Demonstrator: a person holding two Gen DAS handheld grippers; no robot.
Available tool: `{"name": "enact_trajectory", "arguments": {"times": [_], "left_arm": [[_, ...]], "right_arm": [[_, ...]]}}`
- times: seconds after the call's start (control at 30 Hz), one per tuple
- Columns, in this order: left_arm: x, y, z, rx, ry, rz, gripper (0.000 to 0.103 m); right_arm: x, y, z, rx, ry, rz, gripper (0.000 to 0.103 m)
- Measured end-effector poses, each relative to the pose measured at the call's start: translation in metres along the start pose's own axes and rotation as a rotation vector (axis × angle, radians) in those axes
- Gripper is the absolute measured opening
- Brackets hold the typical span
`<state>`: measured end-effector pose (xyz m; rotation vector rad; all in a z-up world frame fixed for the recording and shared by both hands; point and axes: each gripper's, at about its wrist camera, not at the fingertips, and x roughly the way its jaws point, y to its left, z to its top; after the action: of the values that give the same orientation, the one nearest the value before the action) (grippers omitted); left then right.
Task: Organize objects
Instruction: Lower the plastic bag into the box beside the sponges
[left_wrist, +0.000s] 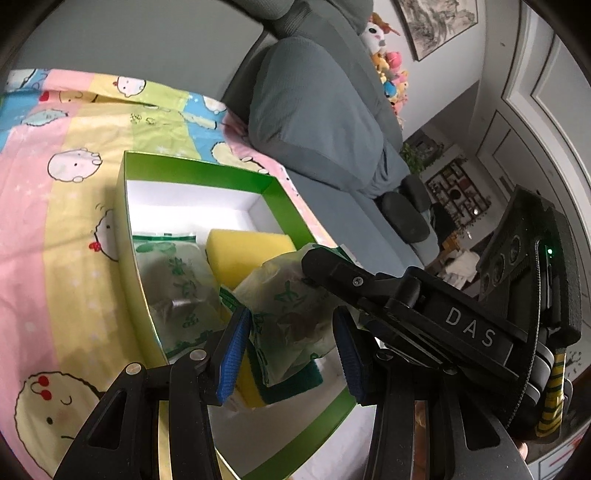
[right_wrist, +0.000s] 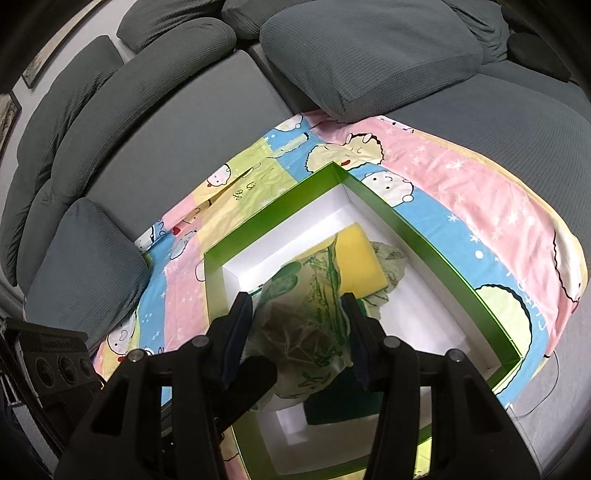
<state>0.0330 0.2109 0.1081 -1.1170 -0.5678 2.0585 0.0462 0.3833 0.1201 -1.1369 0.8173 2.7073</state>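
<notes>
- Sitting at centre frame, a green box (right_wrist: 436, 236) is holding a yellow sponge (right_wrist: 356, 258) and crinkly packets.
- The right gripper (right_wrist: 301, 332) is pinching one packet (right_wrist: 306, 325) above the box.
- The left gripper (left_wrist: 291, 350) is spreading around the same packet, not visibly squeezing.
- The packet is looking light, soft and slippery; gripping its bulky middle seems safest.

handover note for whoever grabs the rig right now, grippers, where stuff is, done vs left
Left gripper: open, around a green-printed packet over the green box.
Right gripper: fingers either side of the same packet; grip not clear.
In the box: second packet, yellow sponge, green-backed sponge under the held packet.
Done: those three are boxed.
Left: probably set this packet down and let go. No lid in view.
</notes>
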Motion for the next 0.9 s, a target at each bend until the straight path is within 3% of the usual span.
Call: {"name": "enact_trajectory", "arguments": {"times": [0.9], "left_arm": [[-0.001,0.012,0.000,-0.054,0.031,0.051,0.046]], "right_arm": [[0.010,0.009,-0.004,-0.019,0.029,0.004,0.047]]}}
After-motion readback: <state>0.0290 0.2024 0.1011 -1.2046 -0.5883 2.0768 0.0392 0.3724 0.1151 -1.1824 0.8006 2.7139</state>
